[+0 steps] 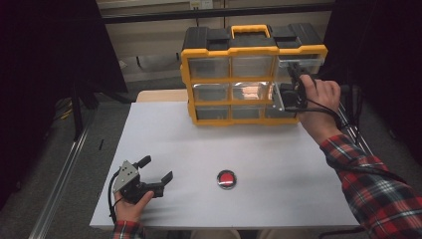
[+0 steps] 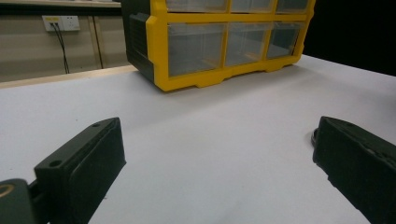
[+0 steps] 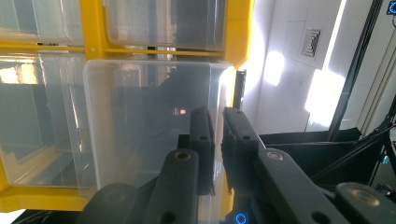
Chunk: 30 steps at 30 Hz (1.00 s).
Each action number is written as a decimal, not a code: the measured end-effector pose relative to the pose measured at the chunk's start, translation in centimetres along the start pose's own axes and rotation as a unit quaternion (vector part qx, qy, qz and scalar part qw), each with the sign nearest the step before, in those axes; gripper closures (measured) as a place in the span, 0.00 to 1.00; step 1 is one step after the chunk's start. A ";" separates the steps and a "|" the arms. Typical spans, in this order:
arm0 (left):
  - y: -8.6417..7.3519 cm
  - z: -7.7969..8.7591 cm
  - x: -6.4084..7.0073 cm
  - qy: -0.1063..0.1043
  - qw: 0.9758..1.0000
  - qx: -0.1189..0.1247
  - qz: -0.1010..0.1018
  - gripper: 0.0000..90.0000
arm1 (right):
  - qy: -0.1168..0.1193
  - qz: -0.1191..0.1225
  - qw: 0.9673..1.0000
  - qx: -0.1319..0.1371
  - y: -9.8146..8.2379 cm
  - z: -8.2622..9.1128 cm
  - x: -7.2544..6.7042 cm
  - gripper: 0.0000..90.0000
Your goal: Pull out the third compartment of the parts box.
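A yellow and black drawer cabinet (image 1: 234,79) stands at the back of the white table (image 1: 278,164). A clear plastic drawer (image 1: 277,95) juts out of its right column. My right gripper (image 1: 293,83) is shut on that drawer's thin side wall; in the right gripper view the two jaws (image 3: 218,116) pinch the clear drawer wall (image 3: 140,121). My left gripper (image 1: 158,168) rests near the table's front left corner, held by a hand, open with nothing between its fingers (image 2: 84,163). The cabinet (image 2: 205,79) stands ahead of it.
A small round red object with a dark rim (image 1: 227,178) lies on the table at front centre. The cabinet's other clear drawers (image 1: 211,92) sit in their slots. A metal rail (image 1: 64,169) runs along the floor at the left.
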<state>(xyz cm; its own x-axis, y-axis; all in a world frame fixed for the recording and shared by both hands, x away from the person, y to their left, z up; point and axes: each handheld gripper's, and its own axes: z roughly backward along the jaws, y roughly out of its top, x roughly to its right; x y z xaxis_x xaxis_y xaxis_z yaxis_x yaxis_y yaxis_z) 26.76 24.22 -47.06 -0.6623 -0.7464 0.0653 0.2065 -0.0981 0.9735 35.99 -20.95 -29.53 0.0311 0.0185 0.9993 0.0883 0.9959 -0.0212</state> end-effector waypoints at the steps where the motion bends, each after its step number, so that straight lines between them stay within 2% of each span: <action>1: 0.0 0.0 0.0 0.000 1.000 -0.001 -0.003 0.02 | 0.001 -0.003 1.000 0.001 0.0 0.1 0.0 0.94; 3: 0.0 0.0 -0.1 -0.001 1.000 -0.004 -0.008 0.02 | 0.000 -0.008 1.000 0.001 0.0 0.2 -0.1 0.94; 6: 0.0 0.0 0.0 0.000 1.000 0.000 -0.003 0.02 | 0.000 -0.011 1.000 0.000 0.1 0.4 -0.1 0.94; 7: 0.0 0.0 0.0 0.000 1.000 -0.001 -0.003 0.02 | 0.001 -0.001 1.000 0.003 0.2 0.5 0.1 0.94; 9: 0.0 0.0 0.0 0.000 1.000 0.000 -0.003 0.02 | 0.002 -0.009 1.000 0.003 0.2 0.5 0.0 0.94; 13: 0.0 0.0 0.0 0.000 1.000 0.000 -0.002 0.02 | 0.003 -0.003 1.000 0.004 0.2 0.5 0.1 0.94; 15: 0.0 0.0 -0.1 0.000 1.000 0.000 -0.002 0.02 | 0.003 -0.012 1.000 0.001 0.2 0.7 -0.1 0.94; 16: 0.0 0.0 -0.1 0.000 1.000 0.000 -0.002 0.02 | 0.002 -0.003 1.000 0.001 0.2 0.7 0.1 0.94; 18: 0.0 0.0 0.0 0.000 1.000 0.000 0.000 0.02 | 0.001 -0.002 1.000 0.004 0.2 0.7 0.1 0.94; 22: 0.0 0.0 0.0 0.000 1.000 0.001 0.001 0.02 | 0.003 -0.015 1.000 0.003 0.1 1.0 0.0 0.94; 24: 0.0 0.0 0.0 0.000 1.000 0.001 0.001 0.02 | 0.004 -0.010 1.000 0.007 0.1 1.0 0.1 0.94; 30: 0.0 0.0 0.0 0.000 1.000 0.000 0.001 0.02 | 0.003 -0.013 1.000 0.007 0.1 1.4 0.0 0.94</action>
<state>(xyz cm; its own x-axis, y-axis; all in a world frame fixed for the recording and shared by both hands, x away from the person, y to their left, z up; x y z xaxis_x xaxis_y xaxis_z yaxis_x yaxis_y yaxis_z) 26.75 24.24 -47.05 -0.6616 -0.7469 0.0666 0.2077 -0.0972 0.9733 34.59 -20.76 -29.47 0.0340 -0.0078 0.9994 0.0760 0.9971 0.0052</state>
